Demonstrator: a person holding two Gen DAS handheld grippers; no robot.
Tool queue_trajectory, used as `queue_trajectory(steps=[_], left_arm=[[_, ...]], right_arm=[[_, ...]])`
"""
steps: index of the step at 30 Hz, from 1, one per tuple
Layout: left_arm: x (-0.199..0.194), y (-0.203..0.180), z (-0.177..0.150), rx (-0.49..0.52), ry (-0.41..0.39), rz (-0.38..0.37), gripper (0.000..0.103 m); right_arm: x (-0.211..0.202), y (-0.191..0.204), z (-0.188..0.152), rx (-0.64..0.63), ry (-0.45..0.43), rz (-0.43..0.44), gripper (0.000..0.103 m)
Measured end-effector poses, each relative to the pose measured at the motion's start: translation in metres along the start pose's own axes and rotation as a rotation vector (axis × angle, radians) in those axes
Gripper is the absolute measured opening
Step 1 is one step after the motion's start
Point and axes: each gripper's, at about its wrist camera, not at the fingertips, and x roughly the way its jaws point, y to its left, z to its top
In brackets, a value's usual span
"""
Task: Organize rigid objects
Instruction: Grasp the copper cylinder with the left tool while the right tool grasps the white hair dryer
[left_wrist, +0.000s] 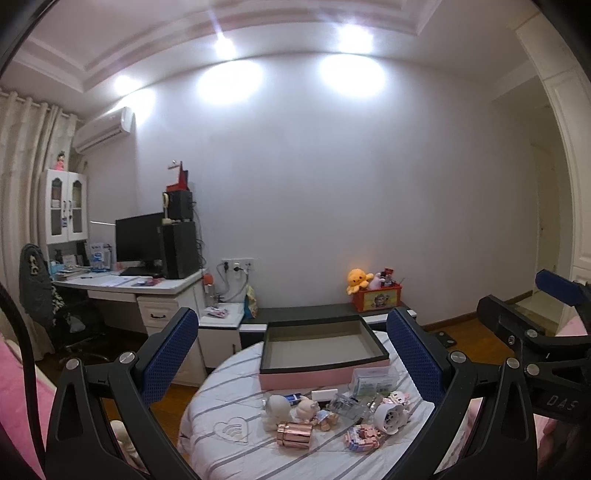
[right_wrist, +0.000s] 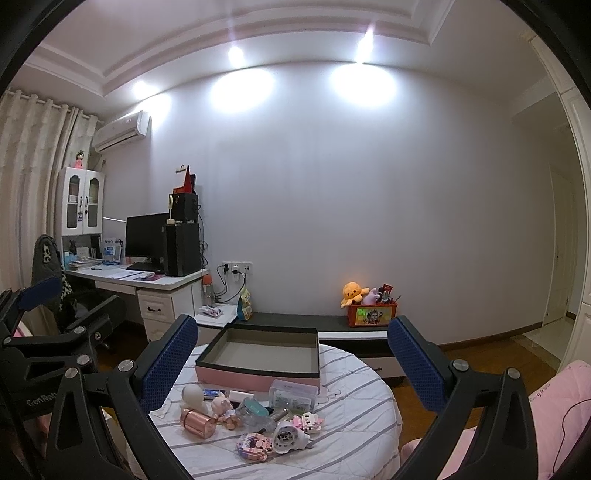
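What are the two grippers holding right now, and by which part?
Nothing. The left gripper and right gripper both stand open and empty above the round table; the pink box is empty too.

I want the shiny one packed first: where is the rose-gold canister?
The rose-gold canister lies on its side at the near left of the toy cluster on the striped round table, just in front of the white figurine.

Pink box (left_wrist: 314, 378), black rim; white grey-striped tablecloth (left_wrist: 229, 398); rose-gold canister (left_wrist: 294, 434); blue-padded tongs (left_wrist: 295, 354).
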Motion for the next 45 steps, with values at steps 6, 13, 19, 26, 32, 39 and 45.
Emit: queue_trajectory(steps=[6,13,19,26,32,39,45], left_arm=[[0.044,0.001,-0.039,0.008,0.125,-0.036,0.103],[0.107,0.017,-0.114,-0.056,0.386,-0.054,0.103],[0.142,0.016,-0.157,-0.067,0.513,-0.046,0.103],[0.178,0.024,-0.184,-0.072,0.606,-0.001,0.103],[0.199,0.024,-0.195,-0.095,0.642,-0.032,0.103],[0.207,0.022,-0.204,-0.121,0.663,-0.12,0.063],[0.199,0.018,-0.201,-0.109,0.644,-0.12,0.056]], right_arm=[[0.036,-0.01,-0.033,0.01,0.082,-0.002,0.103],[0.09,-0.021,-0.1,0.018,0.257,-0.01,0.103],[0.122,-0.029,-0.149,0.037,0.379,-0.021,0.103],[0.151,-0.039,-0.175,0.081,0.485,-0.024,0.103],[0.166,-0.038,-0.18,0.107,0.515,-0.005,0.103],[0.191,-0.025,-0.183,0.091,0.561,0.008,0.103],[0.212,-0.042,-0.195,0.213,0.632,0.066,0.094]])
